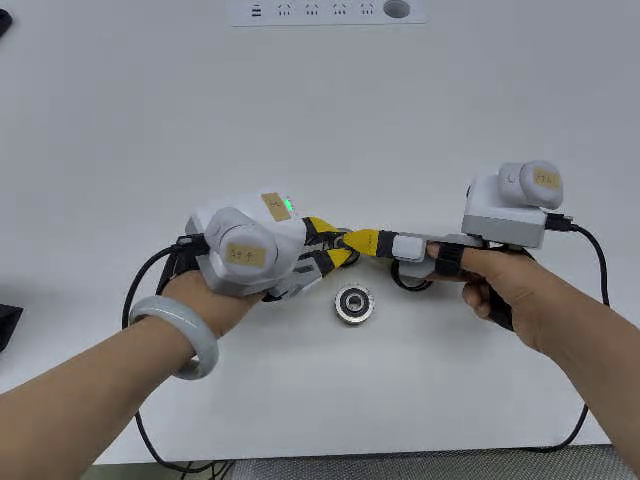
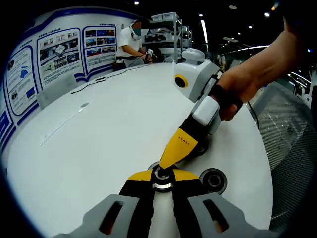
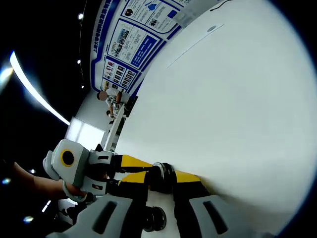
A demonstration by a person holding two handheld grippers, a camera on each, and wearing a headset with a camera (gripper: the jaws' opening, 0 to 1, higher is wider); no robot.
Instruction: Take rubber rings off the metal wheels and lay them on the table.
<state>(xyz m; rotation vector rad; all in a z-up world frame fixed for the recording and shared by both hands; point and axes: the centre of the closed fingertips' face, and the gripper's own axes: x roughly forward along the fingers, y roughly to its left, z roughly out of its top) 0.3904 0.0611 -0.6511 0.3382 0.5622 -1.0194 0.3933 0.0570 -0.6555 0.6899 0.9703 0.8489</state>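
Clamping a metal wheel (image 2: pixel 162 174) between the yellow-tipped jaws of the left gripper (image 2: pixel 162 179), jaws closed against its two sides. Holding this wheel just above the white surface (image 1: pixel 300 120), near the middle of the head view.

Meeting the left gripper tip to tip with the right gripper (image 1: pixel 355 241), approaching from the opposite side. Closing the right gripper's jaws on the rim of the same wheel, seen in the right gripper view as a dark band with a bright edge between the two yellow tips. Not resolving whether the grip is on the rubber or on the metal.

Resting a second wheel (image 1: pixel 354 304) flat on the surface, just in front of the joined tips and touching neither gripper; also appearing beside the left gripper's jaws (image 2: pixel 214 180) in the left gripper view.

Lying on the surface directly under the right gripper's body: a loose black rubber ring (image 1: pixel 410 280), apart from the second wheel.

Wearing a pale bangle (image 1: pixel 185 330) on the wrist behind the left gripper. Trailing a black cable (image 1: pixel 600 270) from the right gripper. Sitting at the far edge of the surface: a white power strip (image 1: pixel 325 11).
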